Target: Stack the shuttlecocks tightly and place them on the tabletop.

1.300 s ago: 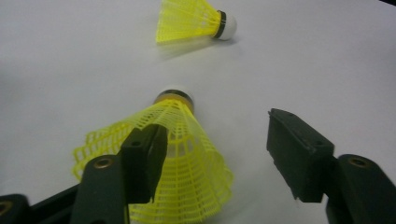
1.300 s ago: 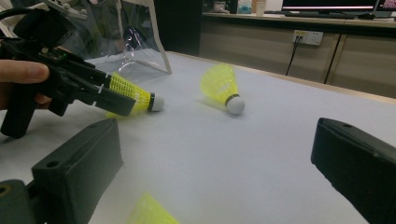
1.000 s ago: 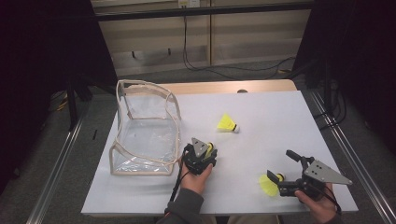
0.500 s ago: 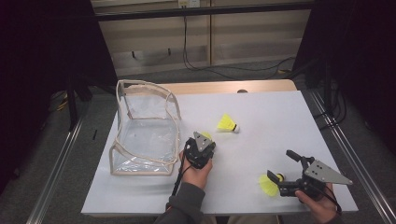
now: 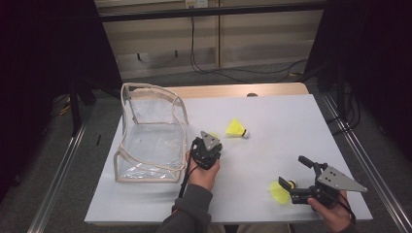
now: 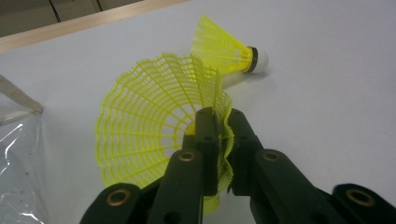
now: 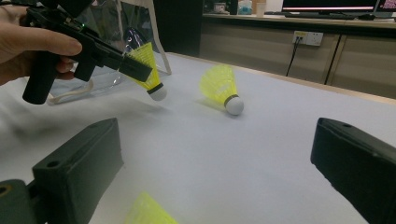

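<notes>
My left gripper [image 6: 219, 122] is shut on the skirt of a yellow shuttlecock [image 6: 149, 126], which is pinched and crumpled between the jaws. In the right gripper view the same shuttlecock [image 7: 148, 65] hangs cork down a little above the white table, held by the left gripper [image 7: 135, 66]. A second yellow shuttlecock [image 5: 236, 128] lies on its side just beyond it. My right gripper [image 5: 299, 178] stands open at the front right, level with the table. A third yellow shuttlecock [image 5: 279, 191] lies on the table at its near jaw, not gripped.
A clear plastic pouch [image 5: 150, 131] with beige trim stands open on the left of the white table [image 5: 291, 121], close beside the left hand. A wooden strip runs along the table's far edge. Dark floor and cables lie beyond.
The left gripper has risen a little and shifted slightly toward the back with the shuttlecock in its jaws. The right gripper has kept still.
</notes>
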A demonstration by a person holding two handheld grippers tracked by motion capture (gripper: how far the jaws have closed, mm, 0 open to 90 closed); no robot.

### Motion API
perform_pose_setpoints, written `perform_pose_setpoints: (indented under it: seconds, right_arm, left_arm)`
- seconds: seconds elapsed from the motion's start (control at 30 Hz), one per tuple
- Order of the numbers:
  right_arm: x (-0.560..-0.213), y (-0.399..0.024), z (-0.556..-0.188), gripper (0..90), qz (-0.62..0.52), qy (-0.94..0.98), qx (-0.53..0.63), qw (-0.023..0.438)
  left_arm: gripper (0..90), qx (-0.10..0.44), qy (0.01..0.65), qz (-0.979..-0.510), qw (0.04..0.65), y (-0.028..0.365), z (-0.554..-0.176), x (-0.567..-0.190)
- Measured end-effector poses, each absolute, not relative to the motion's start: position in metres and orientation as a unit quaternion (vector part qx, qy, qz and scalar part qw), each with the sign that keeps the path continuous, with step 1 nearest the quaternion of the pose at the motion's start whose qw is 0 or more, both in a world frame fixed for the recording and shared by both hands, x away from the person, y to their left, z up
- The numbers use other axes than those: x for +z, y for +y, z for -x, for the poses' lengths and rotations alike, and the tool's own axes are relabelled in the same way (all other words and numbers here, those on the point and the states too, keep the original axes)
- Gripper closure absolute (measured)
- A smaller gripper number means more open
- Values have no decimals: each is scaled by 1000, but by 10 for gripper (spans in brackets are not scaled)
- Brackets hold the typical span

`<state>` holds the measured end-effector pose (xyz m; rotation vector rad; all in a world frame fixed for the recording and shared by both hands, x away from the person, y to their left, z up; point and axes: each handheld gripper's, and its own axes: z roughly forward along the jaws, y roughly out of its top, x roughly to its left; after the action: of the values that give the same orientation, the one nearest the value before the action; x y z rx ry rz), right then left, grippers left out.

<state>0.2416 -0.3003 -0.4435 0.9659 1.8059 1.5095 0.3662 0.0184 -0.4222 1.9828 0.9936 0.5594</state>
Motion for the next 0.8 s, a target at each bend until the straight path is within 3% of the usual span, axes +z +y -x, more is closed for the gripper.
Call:
perform_pose_setpoints:
  seconds: [0.57, 0.8]
  right_arm:
    - [-444, -300, -242, 14, -362, 681, 564, 295]
    - [-444, -301, -242, 14, -363, 680, 565, 294]
  left_arm:
    - [842, 230, 405, -791, 397, 18, -376, -424]
    - [784, 236, 395, -793, 399, 13, -377, -418]
